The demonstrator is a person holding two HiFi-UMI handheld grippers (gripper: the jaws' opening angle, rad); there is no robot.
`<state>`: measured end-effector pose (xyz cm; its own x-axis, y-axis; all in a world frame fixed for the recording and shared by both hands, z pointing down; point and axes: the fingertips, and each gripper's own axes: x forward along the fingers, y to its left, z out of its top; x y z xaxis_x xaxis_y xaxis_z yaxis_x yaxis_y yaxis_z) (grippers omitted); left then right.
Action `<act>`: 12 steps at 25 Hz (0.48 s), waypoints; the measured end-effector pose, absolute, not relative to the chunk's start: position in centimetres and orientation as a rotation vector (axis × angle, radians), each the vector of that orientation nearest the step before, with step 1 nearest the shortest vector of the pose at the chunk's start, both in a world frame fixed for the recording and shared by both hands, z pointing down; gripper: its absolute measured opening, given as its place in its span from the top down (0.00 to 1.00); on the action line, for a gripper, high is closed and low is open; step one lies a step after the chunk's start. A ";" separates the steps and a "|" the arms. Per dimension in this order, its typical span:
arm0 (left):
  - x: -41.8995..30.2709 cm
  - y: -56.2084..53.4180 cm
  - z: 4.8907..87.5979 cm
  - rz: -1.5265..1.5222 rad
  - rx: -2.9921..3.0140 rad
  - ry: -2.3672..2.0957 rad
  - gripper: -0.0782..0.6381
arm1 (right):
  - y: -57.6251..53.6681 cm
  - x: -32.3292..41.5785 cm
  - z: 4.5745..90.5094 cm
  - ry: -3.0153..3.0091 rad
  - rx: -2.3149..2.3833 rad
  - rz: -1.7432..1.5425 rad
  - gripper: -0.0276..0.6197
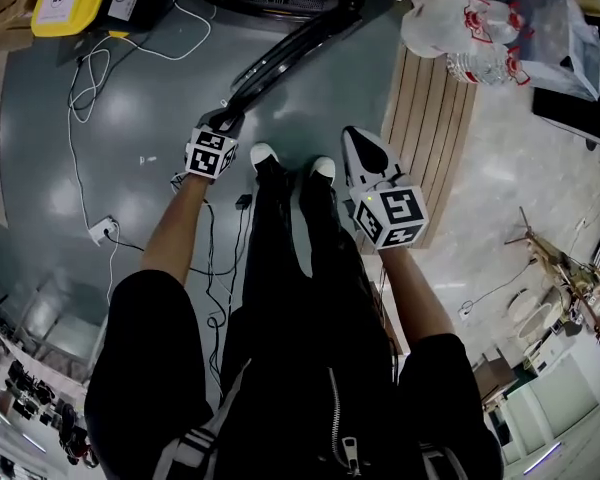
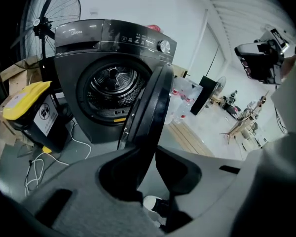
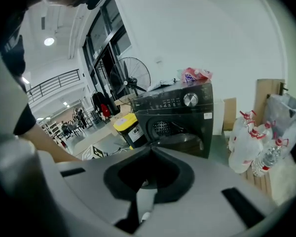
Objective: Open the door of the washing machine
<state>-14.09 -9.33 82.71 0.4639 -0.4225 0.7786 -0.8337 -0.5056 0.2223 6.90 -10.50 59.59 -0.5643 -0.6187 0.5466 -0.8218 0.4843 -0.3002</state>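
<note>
Grey floor below; left gripper clamped on door edge, right gripper closed, empty; shallow hold may slip, door swings back

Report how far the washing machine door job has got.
Done: the round black door of the dark grey front-loading washing machine stands swung wide, exposing the steel drum. In hand: the left tongs appear clamped on the door's edge; the right tongs are shut and empty, away from the machine. Left: little, probably only letting go of the door.
</note>
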 end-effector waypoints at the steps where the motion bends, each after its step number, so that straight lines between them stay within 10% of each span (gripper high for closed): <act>1: -13.2 -8.5 82.7 0.885 2.108 -1.045 0.76 | -10.1 7.5 59.6 -2.368 1.209 0.774 0.95; 12: -1.9 -0.9 83.1 0.785 1.995 -1.113 0.76 | -7.0 13.8 59.8 -2.357 1.248 0.807 0.95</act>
<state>-1.93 -0.88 83.07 0.4441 -0.4493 0.7752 -0.8810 -0.3766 0.2864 13.79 -7.03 59.78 -0.5486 -0.6335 0.5456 -0.8350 0.4486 -0.3187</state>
